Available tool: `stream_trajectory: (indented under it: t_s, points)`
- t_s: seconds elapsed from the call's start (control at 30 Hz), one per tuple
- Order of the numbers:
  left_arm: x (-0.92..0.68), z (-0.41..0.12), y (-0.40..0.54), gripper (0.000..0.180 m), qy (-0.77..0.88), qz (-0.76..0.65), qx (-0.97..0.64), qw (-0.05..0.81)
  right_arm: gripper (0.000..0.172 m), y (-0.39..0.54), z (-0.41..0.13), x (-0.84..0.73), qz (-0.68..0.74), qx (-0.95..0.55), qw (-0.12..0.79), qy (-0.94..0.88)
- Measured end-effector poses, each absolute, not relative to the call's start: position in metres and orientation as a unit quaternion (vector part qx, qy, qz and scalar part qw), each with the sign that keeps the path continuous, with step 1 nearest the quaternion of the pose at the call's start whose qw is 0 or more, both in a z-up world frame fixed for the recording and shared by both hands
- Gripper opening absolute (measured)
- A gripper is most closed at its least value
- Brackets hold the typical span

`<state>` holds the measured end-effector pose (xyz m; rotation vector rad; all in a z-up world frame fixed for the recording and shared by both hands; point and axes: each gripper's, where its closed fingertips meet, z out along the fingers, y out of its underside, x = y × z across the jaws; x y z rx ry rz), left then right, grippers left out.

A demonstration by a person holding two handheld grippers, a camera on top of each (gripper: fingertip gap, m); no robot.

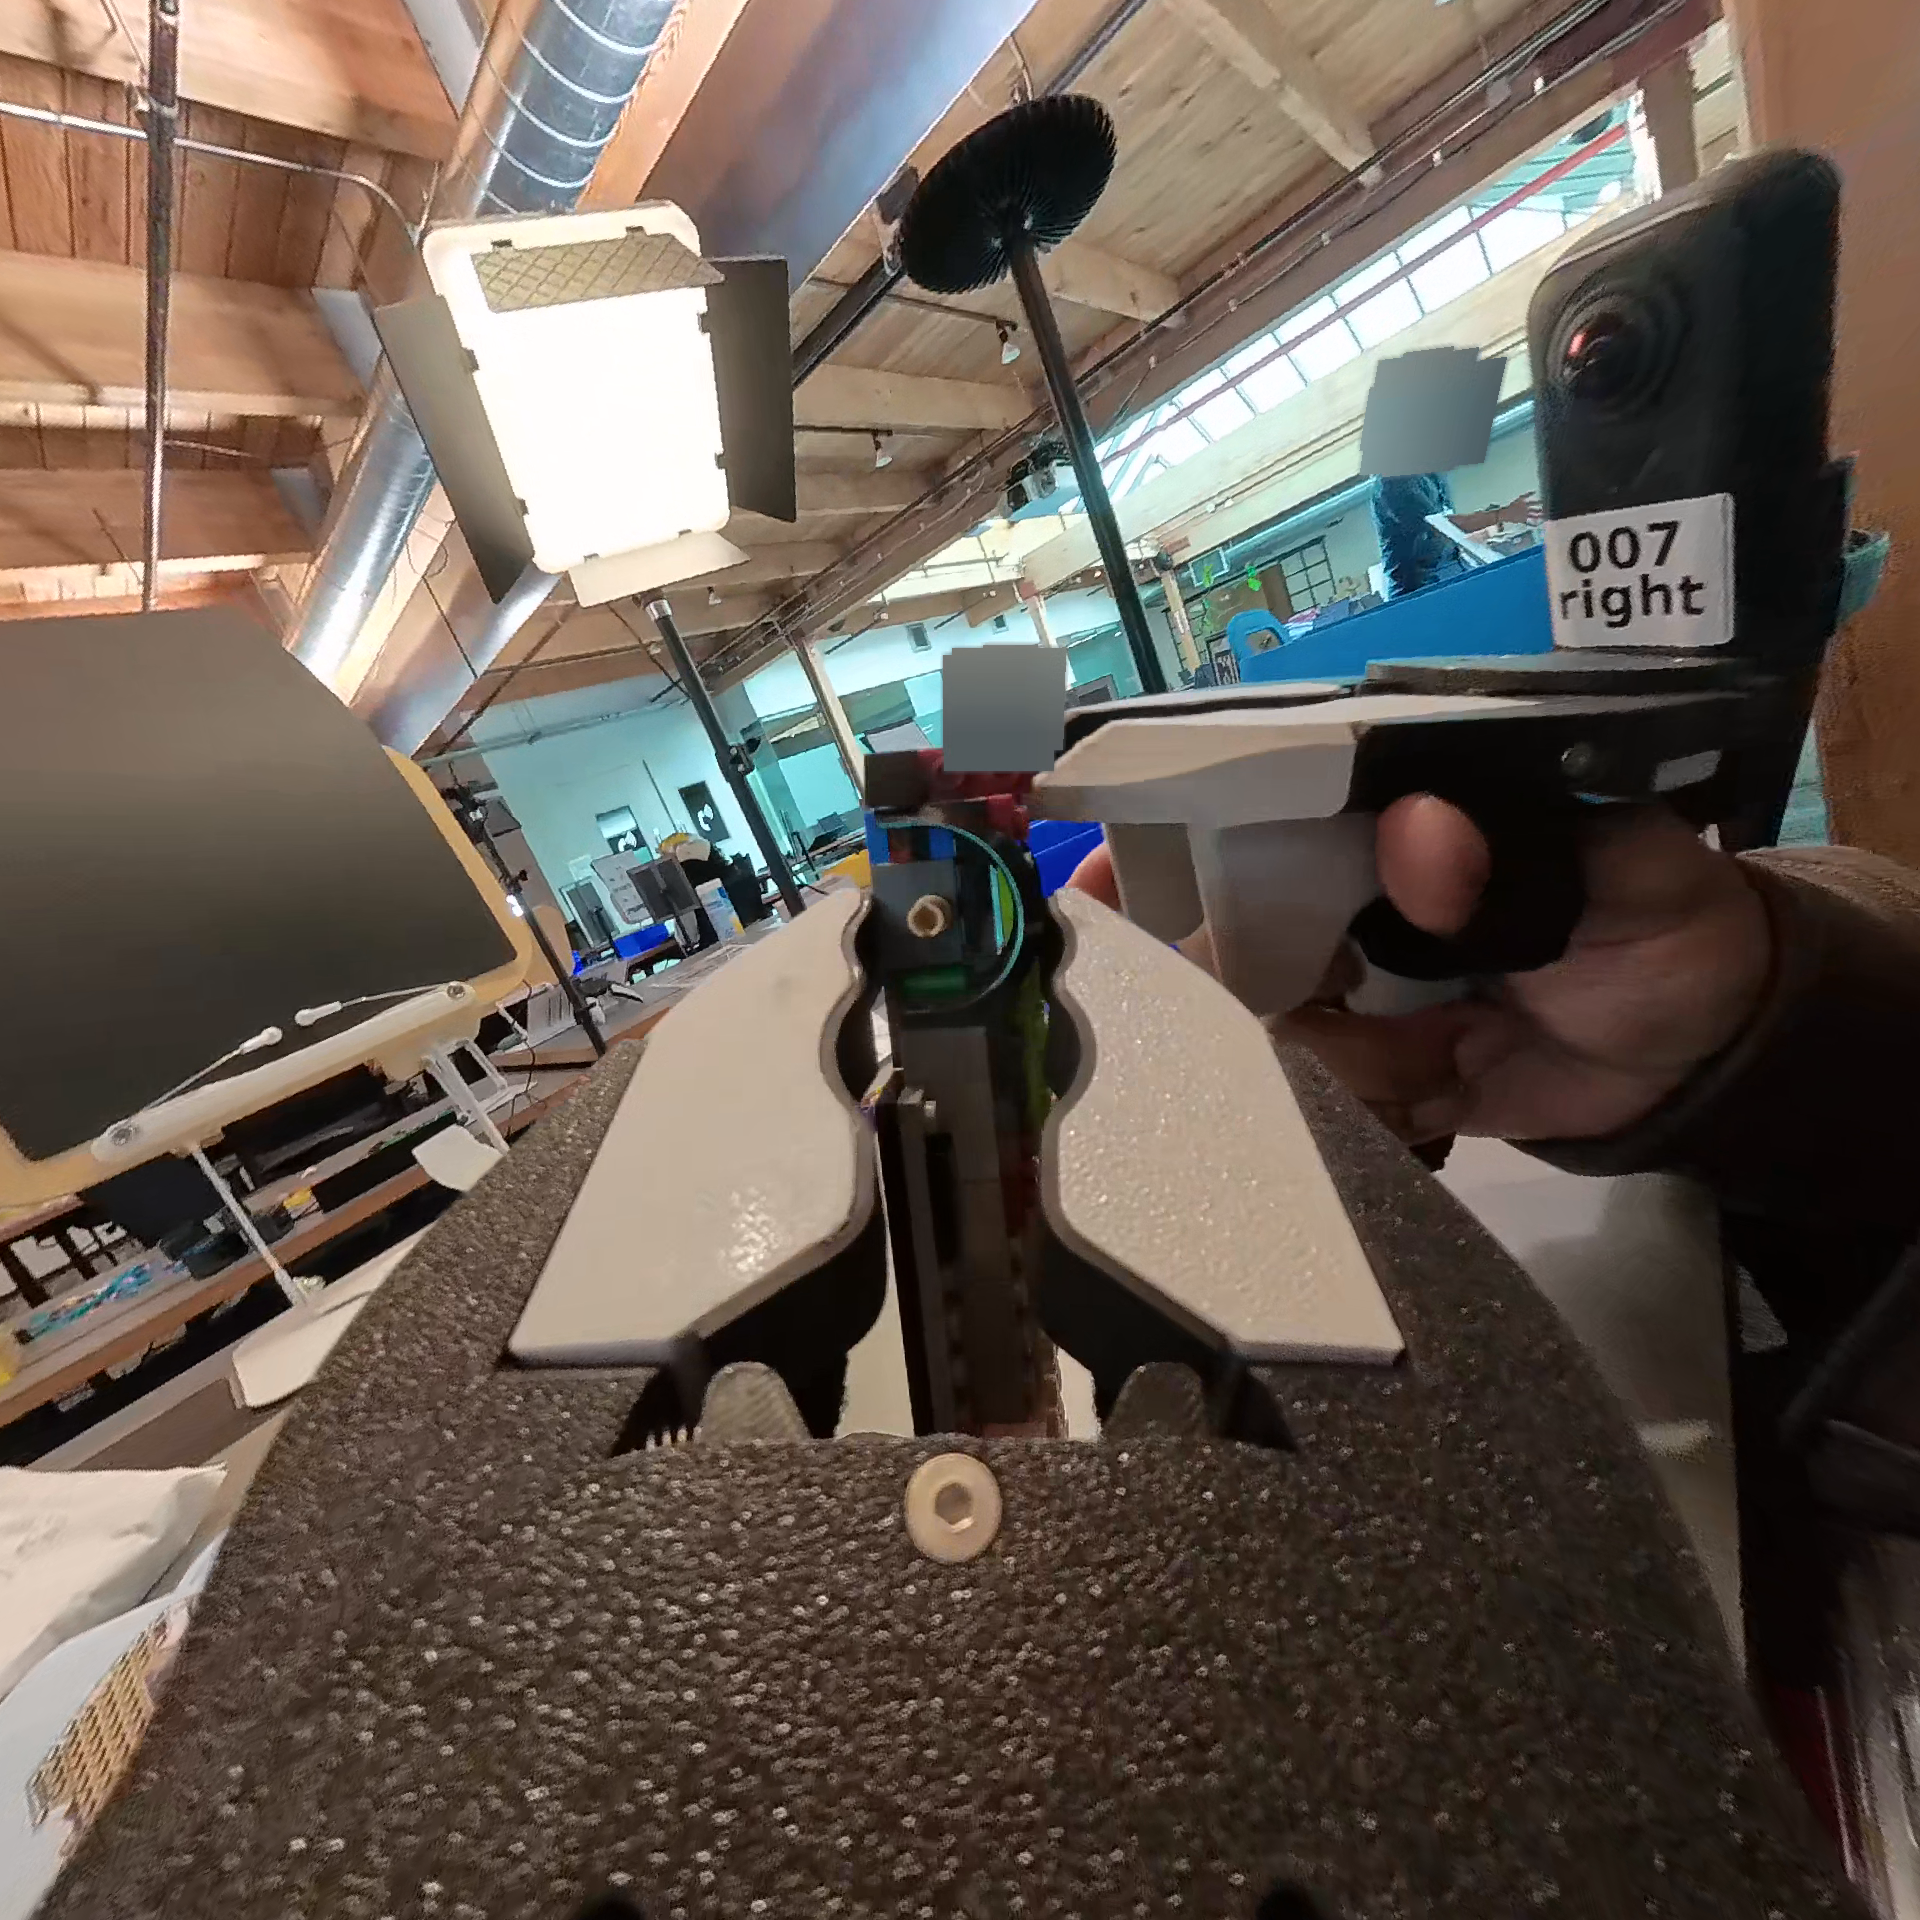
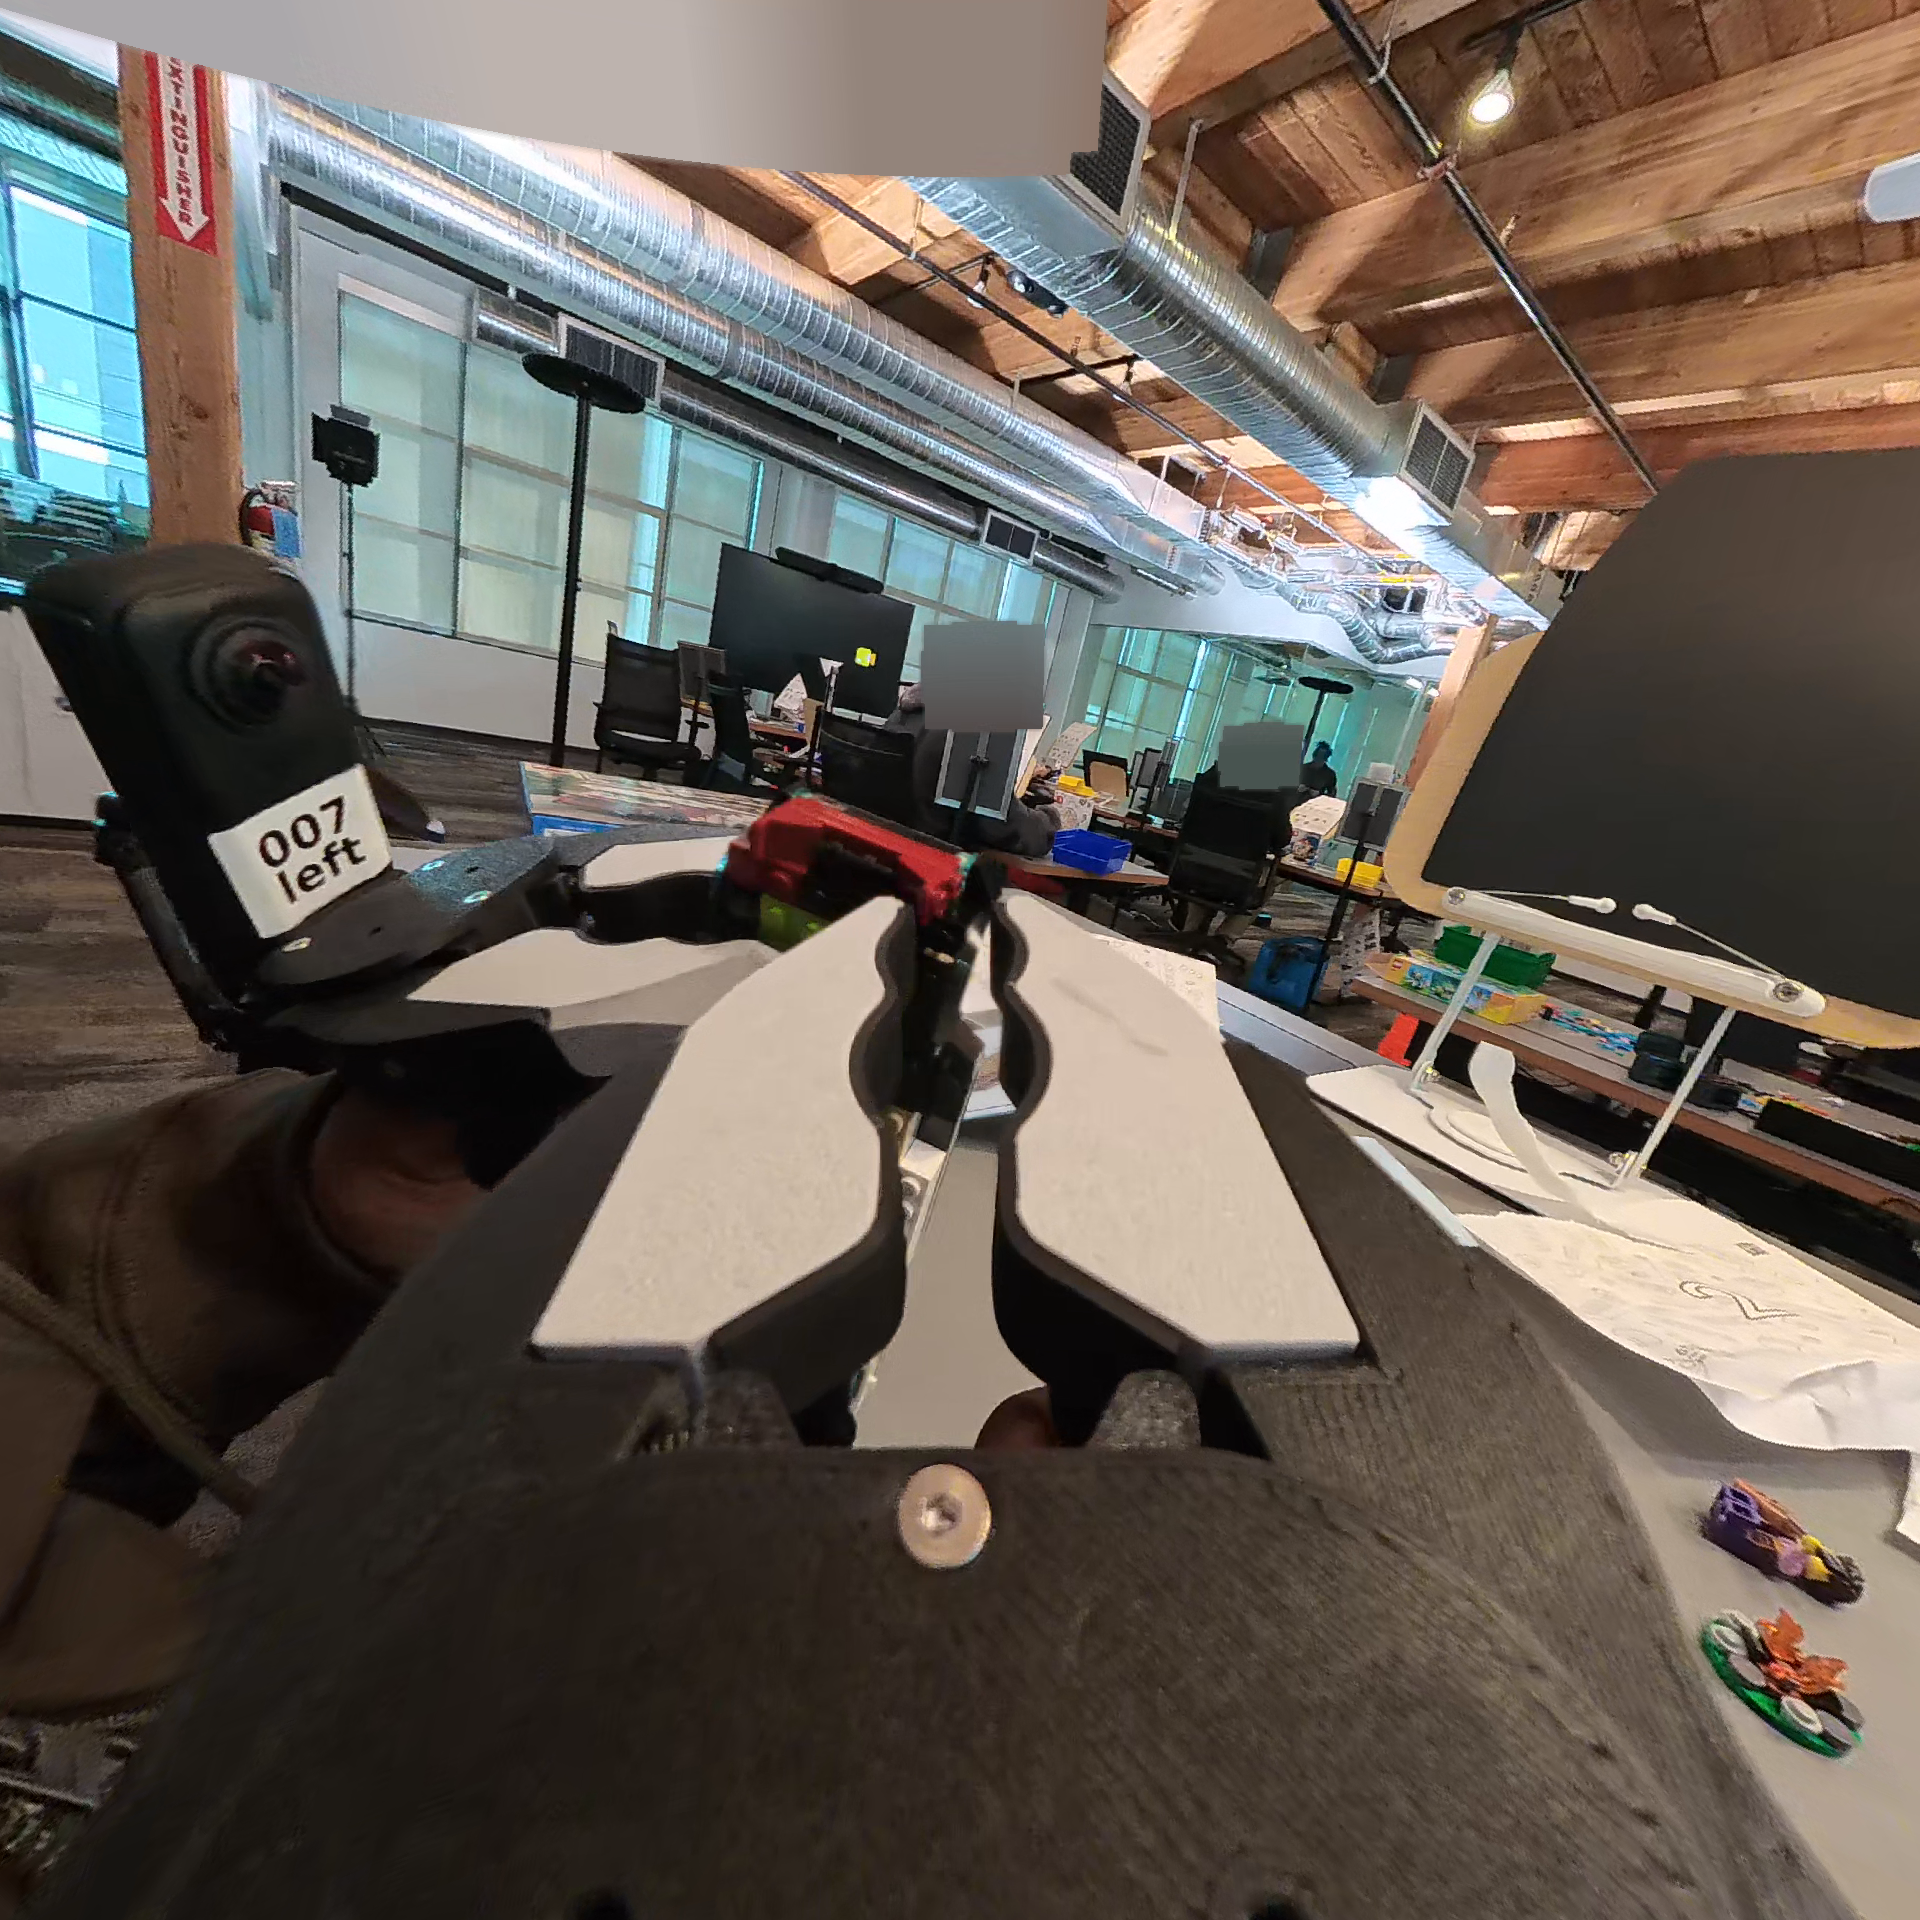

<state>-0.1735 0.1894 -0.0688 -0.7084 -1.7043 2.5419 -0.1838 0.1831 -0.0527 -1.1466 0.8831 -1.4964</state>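
Red, black, blue and lime plastic bricks make up the toy model, held in the air between both tools, above the grey surface. The left tool pinches the model's dark, blocky body between its two scalloped grey fingers, pads pressed against its flanks. The right tool comes in from the side at the model's red, studded top; its fingers stand close together around a thin black part hanging off the model, probably gripping it, though motion blur makes pad contact hard to confirm. A clear curved piece with a teal edge shows near the front. Both tool bodies are rough, pebbled black. Two small brick toys and printed sheets lie on the surface.
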Motion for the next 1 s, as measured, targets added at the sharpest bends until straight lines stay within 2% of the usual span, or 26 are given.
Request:
stream_trajectory:
  t_s: [0.33,0.67,0.77,0.9,1.0]
  points:
    - [-0.177,-0.074,0.189,0.028,-0.55,0.802,-0.235,-0.011,0.012,0.182,-0.059,-0.186,-0.608,-0.489,0.51,0.362]
    - [-0.172,-0.075,0.193,0.028,-0.561,0.799,-0.212,0.047,0.017,0.181,-0.064,-0.182,-0.589,-0.508,0.517,0.357]
    - [-0.171,-0.075,0.193,0.028,-0.569,0.79,-0.204,0.104,0.023,0.181,-0.068,-0.181,-0.579,-0.535,0.503,0.354]
    - [-0.166,-0.075,0.189,0.028,-0.61,0.738,-0.181,0.224,0.028,0.172,-0.071,-0.181,-0.557,-0.561,0.493,0.363]
    - [-0.165,-0.079,0.183,0.027,-0.647,0.678,-0.166,0.306,0.04,0.165,-0.076,-0.178,-0.511,-0.581,0.506,0.381]
